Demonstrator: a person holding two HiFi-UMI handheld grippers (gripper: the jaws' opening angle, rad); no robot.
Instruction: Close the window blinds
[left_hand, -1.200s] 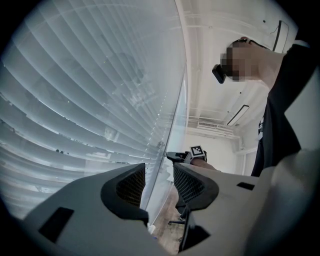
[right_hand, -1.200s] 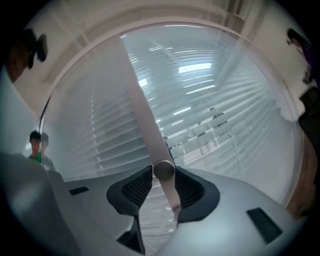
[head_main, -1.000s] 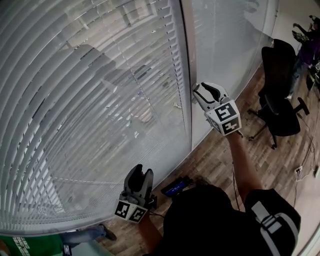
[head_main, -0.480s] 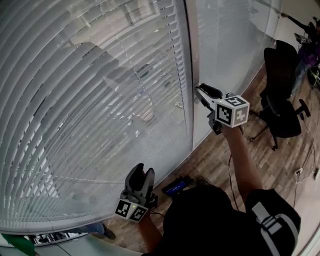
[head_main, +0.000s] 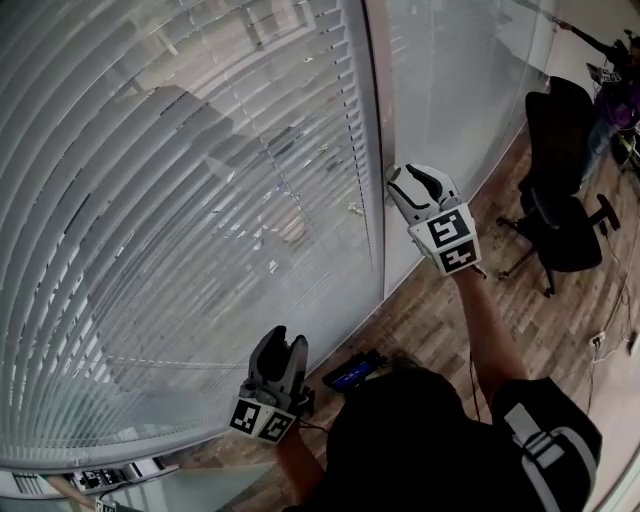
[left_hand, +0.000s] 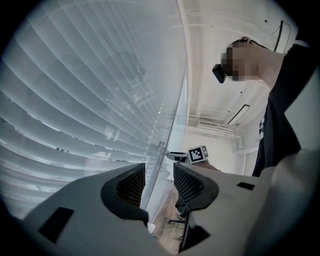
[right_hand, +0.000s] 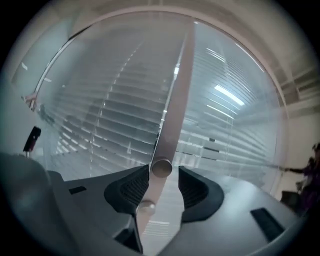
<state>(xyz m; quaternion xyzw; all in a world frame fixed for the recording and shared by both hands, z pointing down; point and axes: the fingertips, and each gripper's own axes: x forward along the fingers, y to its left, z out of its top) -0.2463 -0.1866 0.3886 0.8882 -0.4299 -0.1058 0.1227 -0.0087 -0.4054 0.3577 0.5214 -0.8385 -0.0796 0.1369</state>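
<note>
White slats of the window blinds (head_main: 200, 200) hang straight ahead of both grippers. They are tilted enough that the view beyond shows between them, so the closing looks unfinished. The left gripper (head_main: 283, 348) sits low with its jaws a narrow gap apart and nothing between them, and the blind's edge lies just beyond its tips. Up and to the right, the right gripper (head_main: 398, 187) points at the frame beside the blinds. Its jaws have just been opening and stand wide, with the grey tilt wand (right_hand: 170, 125) between the pads. The wand's round end is close to both pads but seemingly not pinched.

The likely trouble is there. A loose wand could swing out from between the jaws, or a closing bite near its very end could slip off. Twisting with a weak hold would spin the pads without turning the slats.
</note>
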